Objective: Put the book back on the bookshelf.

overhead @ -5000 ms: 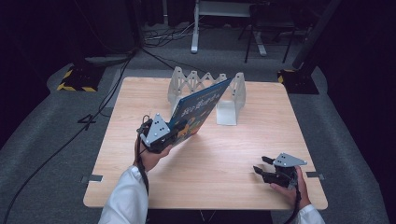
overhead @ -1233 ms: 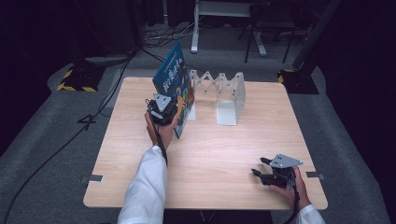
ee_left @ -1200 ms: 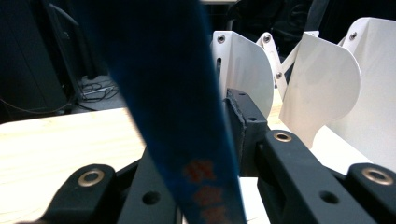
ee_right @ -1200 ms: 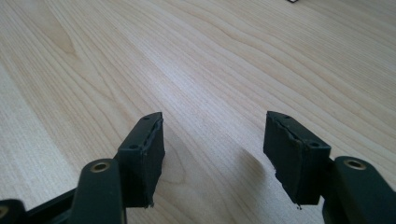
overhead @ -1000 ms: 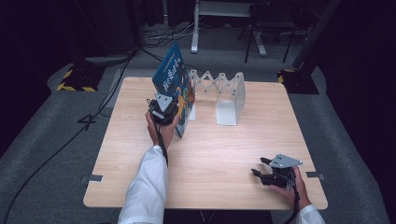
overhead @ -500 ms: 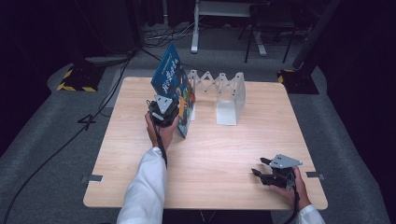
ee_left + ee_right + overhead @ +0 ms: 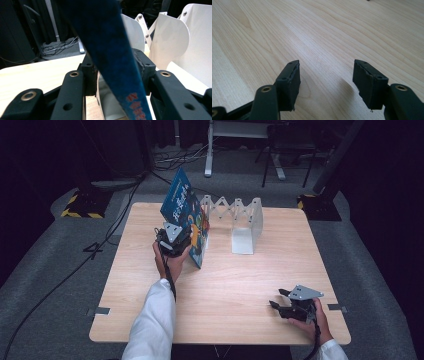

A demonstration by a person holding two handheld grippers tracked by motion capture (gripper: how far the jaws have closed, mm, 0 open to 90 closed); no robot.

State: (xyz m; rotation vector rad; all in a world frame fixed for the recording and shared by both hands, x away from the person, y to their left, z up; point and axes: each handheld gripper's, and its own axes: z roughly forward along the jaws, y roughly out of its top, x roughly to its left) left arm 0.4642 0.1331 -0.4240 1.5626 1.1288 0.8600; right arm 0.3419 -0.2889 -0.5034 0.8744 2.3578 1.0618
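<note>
We see our left tongs (image 7: 116, 75), jaws just opening, loosely straddling the book (image 7: 110, 50), right tongs (image 7: 325, 80) open, empty.

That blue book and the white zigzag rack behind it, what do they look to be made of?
The blue book looks like printed paper or card with a slightly glossy cover: thin, flat, colourful artwork. The white rack seems to be painted sheet metal or possibly plastic: thin smooth matte panels joined by riveted scissor links. The table shows light wood grain, perhaps laminate.
</note>
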